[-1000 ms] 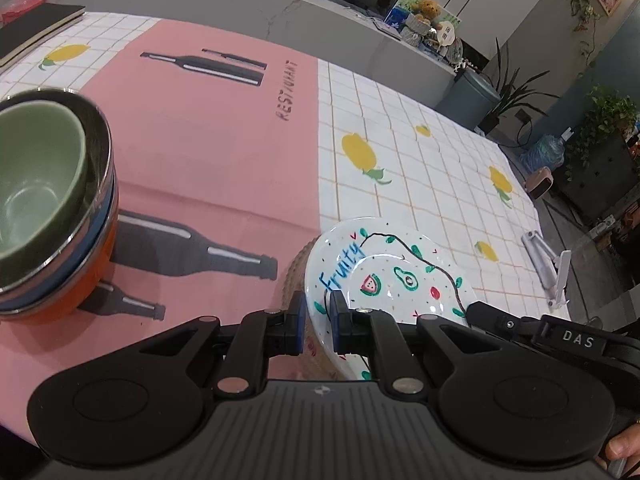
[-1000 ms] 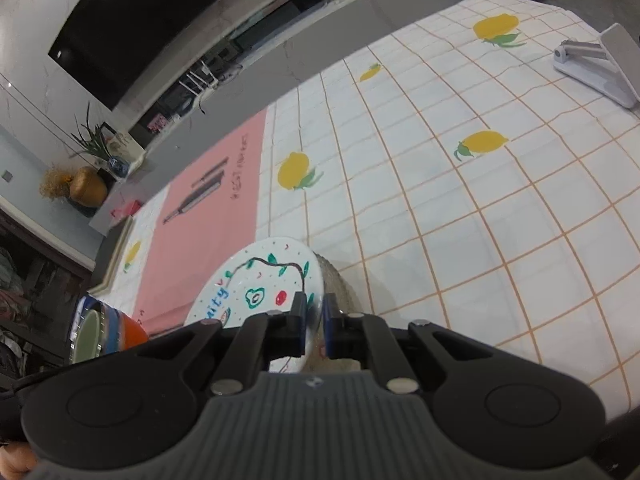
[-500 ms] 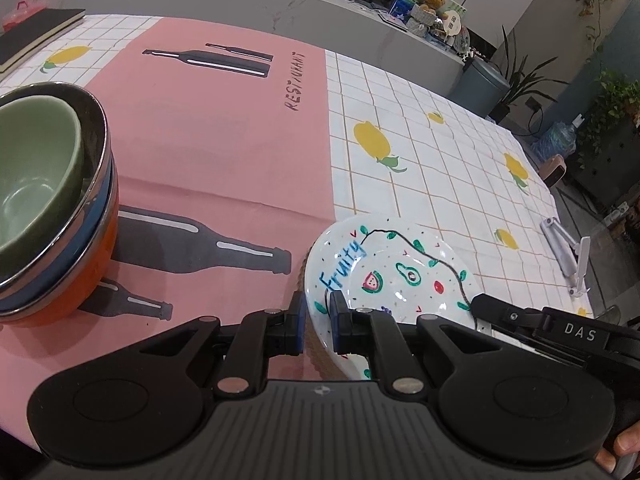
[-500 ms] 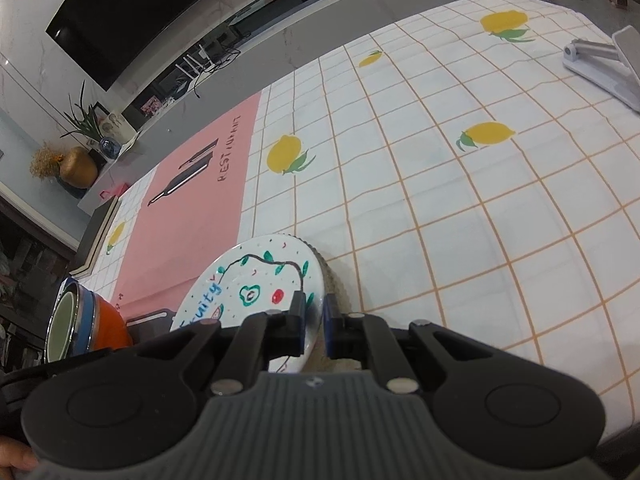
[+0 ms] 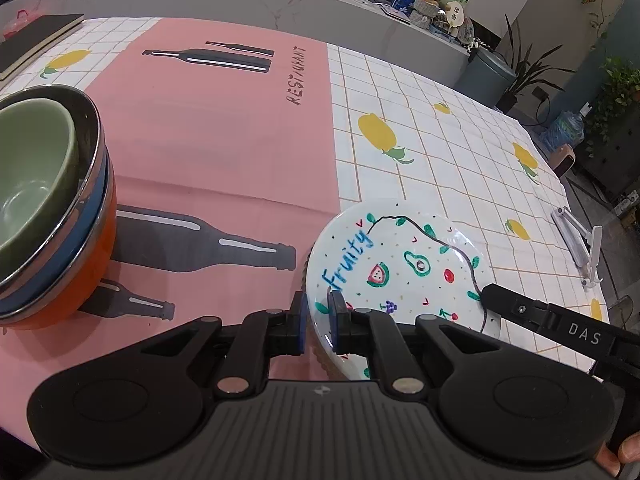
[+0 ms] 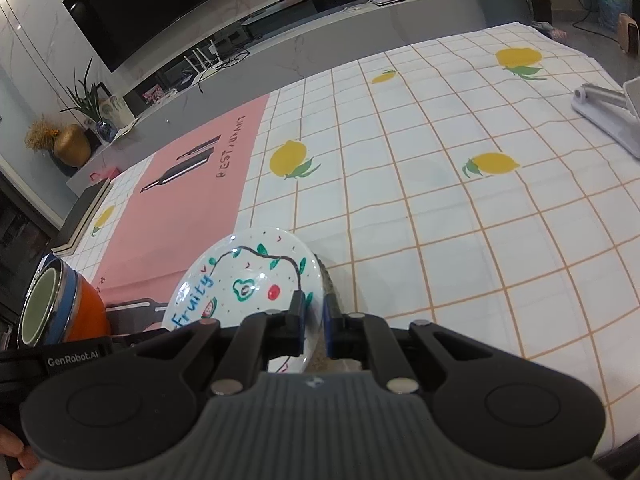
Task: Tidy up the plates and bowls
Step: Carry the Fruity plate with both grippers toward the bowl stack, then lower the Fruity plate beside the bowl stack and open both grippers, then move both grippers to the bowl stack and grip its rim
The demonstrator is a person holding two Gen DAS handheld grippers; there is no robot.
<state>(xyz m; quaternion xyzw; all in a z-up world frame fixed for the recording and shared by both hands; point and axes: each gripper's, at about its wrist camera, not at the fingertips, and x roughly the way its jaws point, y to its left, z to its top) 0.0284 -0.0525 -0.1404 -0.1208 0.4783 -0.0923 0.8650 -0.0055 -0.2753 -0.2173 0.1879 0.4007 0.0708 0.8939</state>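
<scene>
A white plate painted with fruit and the word "Fruity" sits low over the tablecloth, slightly tilted. My left gripper is shut on its near left rim. My right gripper is shut on the plate's right rim; one of its fingers shows in the left wrist view. A brownish scalloped edge peeks out under the plate. At the left stands a stack of bowls, a green one nested in steel-rimmed blue and orange ones, also seen in the right wrist view.
A white folding stand lies near the table's right edge, also in the right wrist view. A dark notebook rests at the far left corner. Behind the table runs a grey counter. A pink panel with printed bottles lies between bowls and plate.
Both grippers keep their hold on the plate. The right gripper has rolled a little, so its view of the table has levelled. The plate and bowls stay about where they were.
</scene>
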